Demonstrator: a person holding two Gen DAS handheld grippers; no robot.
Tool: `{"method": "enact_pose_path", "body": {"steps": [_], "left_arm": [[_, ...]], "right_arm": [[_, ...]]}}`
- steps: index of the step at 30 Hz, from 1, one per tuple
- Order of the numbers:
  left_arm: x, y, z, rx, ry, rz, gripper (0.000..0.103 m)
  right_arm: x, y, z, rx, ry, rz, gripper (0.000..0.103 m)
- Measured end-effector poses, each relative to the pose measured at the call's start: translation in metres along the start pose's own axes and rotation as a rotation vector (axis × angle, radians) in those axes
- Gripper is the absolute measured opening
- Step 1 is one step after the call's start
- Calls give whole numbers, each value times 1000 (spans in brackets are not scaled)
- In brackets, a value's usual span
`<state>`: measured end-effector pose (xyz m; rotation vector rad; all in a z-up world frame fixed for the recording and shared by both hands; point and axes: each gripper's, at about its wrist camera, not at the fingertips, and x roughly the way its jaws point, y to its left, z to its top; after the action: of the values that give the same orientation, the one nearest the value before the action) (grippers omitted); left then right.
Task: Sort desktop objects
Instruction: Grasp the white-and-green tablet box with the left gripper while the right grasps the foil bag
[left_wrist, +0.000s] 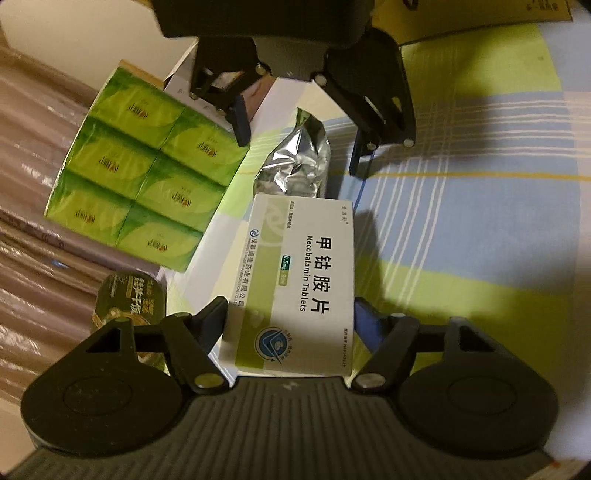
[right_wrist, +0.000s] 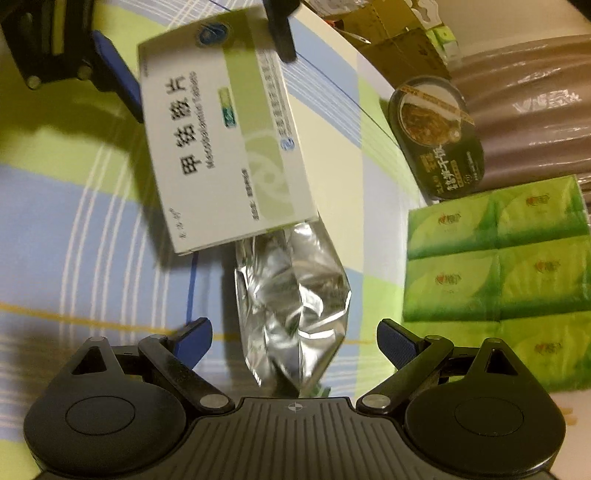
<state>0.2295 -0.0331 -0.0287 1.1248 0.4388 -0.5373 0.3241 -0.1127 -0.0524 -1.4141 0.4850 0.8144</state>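
Plaid cloth (left_wrist: 480, 229) under left claw (left_wrist: 291, 314) seemingly clamping tablet box (left_wrist: 303, 280); right claw (right_wrist: 295, 343) agape around foil pouch (right_wrist: 291, 295).

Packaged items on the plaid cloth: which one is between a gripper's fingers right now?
The white Mecobalamin tablet box, held between the left gripper pads. The silver foil pouch lies in front of the open right gripper, ungripped; the green tissue pack sits aside.
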Motion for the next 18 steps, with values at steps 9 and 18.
{"method": "enact_pose_path", "body": {"steps": [9, 18], "left_arm": [[0, 3, -15, -64, 4, -55, 69], [3, 1, -20, -77, 8, -52, 71]], "right_arm": [[6, -17, 10, 111, -32, 106, 95], [8, -24, 14, 134, -37, 114, 95]]}}
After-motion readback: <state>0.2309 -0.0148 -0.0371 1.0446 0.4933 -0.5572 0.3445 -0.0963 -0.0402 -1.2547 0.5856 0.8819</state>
